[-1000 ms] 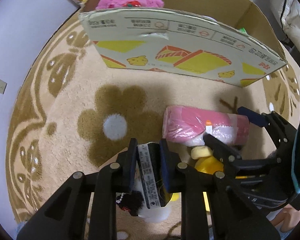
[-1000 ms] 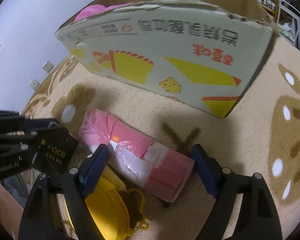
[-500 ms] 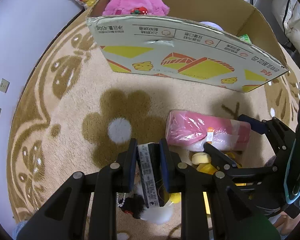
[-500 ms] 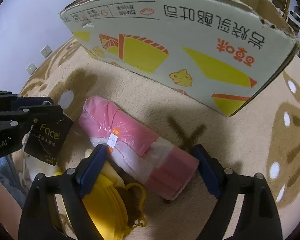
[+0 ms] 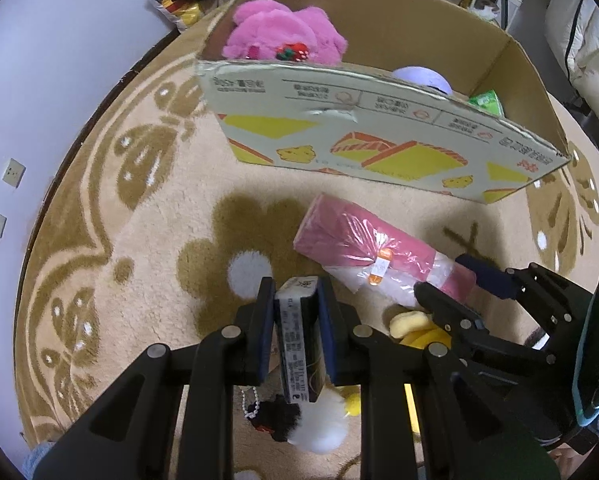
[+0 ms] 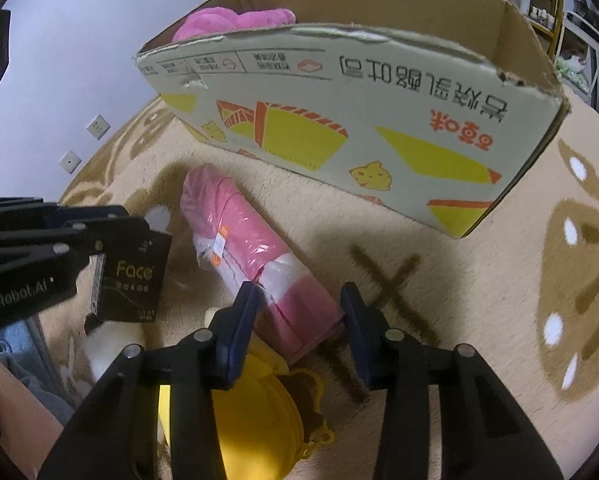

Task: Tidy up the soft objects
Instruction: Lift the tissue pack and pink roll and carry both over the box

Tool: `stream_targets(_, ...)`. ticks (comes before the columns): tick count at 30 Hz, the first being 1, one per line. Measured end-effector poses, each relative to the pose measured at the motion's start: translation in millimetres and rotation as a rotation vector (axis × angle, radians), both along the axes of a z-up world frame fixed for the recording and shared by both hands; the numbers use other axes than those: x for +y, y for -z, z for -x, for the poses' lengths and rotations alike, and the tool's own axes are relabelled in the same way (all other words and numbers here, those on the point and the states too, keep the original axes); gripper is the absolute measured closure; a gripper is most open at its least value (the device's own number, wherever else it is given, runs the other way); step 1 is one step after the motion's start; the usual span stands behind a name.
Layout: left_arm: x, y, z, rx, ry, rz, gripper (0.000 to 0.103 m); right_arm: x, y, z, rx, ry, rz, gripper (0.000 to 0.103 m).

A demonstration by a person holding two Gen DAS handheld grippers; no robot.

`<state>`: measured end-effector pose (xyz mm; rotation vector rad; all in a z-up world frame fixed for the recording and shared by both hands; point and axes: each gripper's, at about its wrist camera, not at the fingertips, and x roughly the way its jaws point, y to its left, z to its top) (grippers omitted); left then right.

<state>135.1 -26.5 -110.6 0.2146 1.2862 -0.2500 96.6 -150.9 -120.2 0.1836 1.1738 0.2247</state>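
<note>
Left hand-held gripper (image 5: 295,334) clamped on black pack (image 5: 299,344), right hand-held gripper (image 6: 299,320) just closing around pink roll (image 6: 255,260) — pads at its end, roll before box (image 6: 339,120).

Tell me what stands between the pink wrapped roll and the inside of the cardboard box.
The box's near wall. The pink wrapped roll lies on the rug in front of the cardboard box, so it must be lifted over that printed wall. The right hand-held gripper, which has just been closing, already straddles the roll's near end.
</note>
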Motion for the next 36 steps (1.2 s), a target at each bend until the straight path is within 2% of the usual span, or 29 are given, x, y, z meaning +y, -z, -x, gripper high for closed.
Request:
stream_targets(2,-1,-1,0,-0.004,-0.004,-0.003,0.084,0,-1,0,-0.007,0.001,-0.006,0.058)
stream_targets(4,-2,-3,1,-0.007,-0.008,-0.002,0.084,-3,-2,2,-0.020,-0.002,-0.023,0.070)
stream_targets(6,-2,-6,1,-0.020,-0.013,-0.008,0.084,-14,-7,8,-0.030,0.016,-0.064,0.076)
stream_targets(8,0,-13,3,-0.043,-0.022,-0.009,0.084,-18,-14,10,-0.047,0.030,-0.081,0.079)
stream_targets(13,8,-31,4,-0.110,-0.047,0.006,0.085,-19,-40,21,-0.144,0.059,-0.049,0.084)
stream_targets(23,13,-64,7,-0.262,-0.029,0.027,0.086,-13,-82,36,-0.269,0.066,-0.008,0.087)
stream_targets(26,14,-73,7,-0.313,-0.035,0.024,0.086,-14,-94,38,-0.303,0.068,-0.025,0.087)
stream_targets(32,21,-101,8,-0.424,-0.061,0.065,0.086,-12,-122,43,-0.384,0.069,-0.031,0.088)
stream_targets(36,23,-112,7,-0.457,-0.056,0.075,0.086,-19,-138,44,-0.425,0.085,-0.055,0.088)
